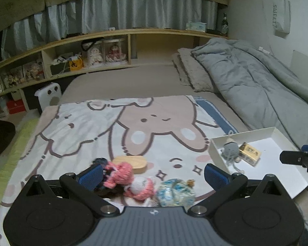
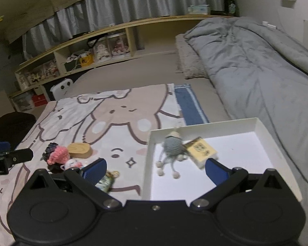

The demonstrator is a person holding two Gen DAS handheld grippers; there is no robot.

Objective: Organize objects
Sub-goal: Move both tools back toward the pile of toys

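A white tray (image 2: 256, 125) lies on the bed at the right; inside it are a grey knitted doll (image 2: 172, 146) and a yellow box (image 2: 202, 150). On the cartoon blanket (image 1: 92, 127) lie a pink knitted doll (image 1: 123, 174), a wooden block (image 1: 133, 162), a white-and-pink plush (image 1: 141, 186) and a blue-patterned wrapped packet (image 1: 174, 192). My left gripper (image 1: 154, 177) is open just above the pink doll and the packet. My right gripper (image 2: 156, 171) is open over the tray's left wall, near the grey doll. In the left wrist view the tray (image 1: 277, 131) holds the same two items.
A folded grey duvet (image 1: 256, 82) and a pillow (image 1: 191, 71) fill the right side of the bed. A wooden shelf (image 1: 88, 39) with dolls and boxes runs along the back. A white heater (image 1: 49, 96) stands by the bed's left edge.
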